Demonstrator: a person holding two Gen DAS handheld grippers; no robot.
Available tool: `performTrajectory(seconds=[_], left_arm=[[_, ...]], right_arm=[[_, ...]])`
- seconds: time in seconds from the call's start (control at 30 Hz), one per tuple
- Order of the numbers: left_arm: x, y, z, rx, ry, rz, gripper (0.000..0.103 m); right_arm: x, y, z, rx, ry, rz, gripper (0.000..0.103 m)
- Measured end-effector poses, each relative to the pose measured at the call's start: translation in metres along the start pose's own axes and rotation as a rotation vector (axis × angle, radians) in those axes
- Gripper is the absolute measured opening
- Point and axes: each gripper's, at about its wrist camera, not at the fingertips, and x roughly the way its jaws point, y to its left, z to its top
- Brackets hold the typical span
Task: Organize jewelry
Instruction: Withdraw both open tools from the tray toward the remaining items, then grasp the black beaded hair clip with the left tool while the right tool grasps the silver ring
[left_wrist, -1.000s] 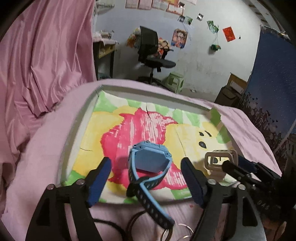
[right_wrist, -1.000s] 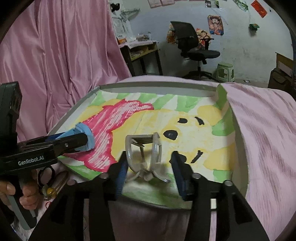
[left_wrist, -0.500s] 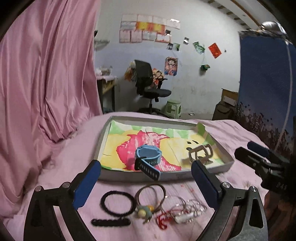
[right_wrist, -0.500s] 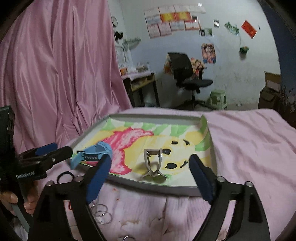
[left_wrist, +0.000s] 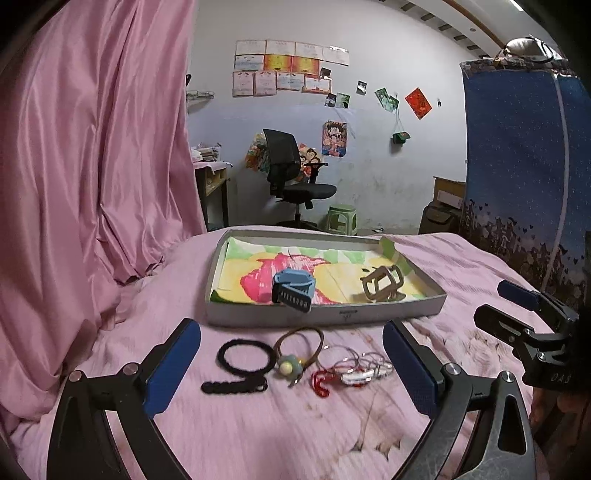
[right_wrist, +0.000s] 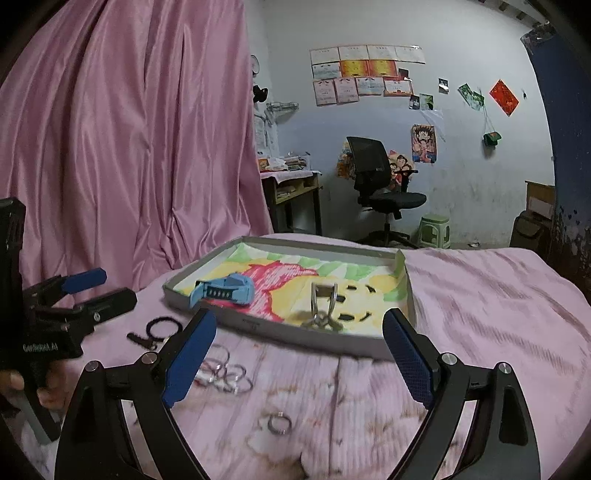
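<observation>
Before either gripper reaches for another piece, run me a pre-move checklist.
1. Left gripper open, nothing between its pads: ok.
2. Right gripper open and empty: ok.
3. Blue watch lying inside the tray: ok.
4. Beige clip in the tray, apart from the watch: ok.
5. Black hair tie, bangles and ring on the bedspread outside the tray: not ok.
6. Bangles separate or tangled: cannot tell.

Glossy satin curtain (left_wrist: 92, 166), matt cloth bedspread (left_wrist: 258, 424), shiny metal ring (right_wrist: 279, 422), cardboard tray (left_wrist: 325, 315)
</observation>
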Motion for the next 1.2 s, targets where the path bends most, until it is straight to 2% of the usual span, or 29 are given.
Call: performTrajectory(seconds=[0.2,0.5,0.8,1.0,1.2], left_arm=[[-0.003,-0.002,-0.011,0.016,0.038,-0.007,0.1],[0.008,0.005,-0.024,-0.004,0.149,-0.035,0.1],[0.021,0.007,-0.031,-0.017,0.228,-0.044,0.1],[0.028,0.011,-0.033,-0.043,0.262,-0.035,0.1],[0.037,0.017,-0.034,-0.071,0.308,-0.011,0.1]], right_arm=[[-0.007,0.001,-0.01,-0.025,0.015,0.002,0.089],[-0.01,0.012,-0.02,-0.072,0.054,0.042,0.089],[0.0,0.015,-0.027,-0.076,0.118,0.06,0.088],[0.014,0.015,-0.032,-0.075,0.191,0.061,0.088],[0.024,0.012,-0.035,-0.059,0.242,0.064,0.084]])
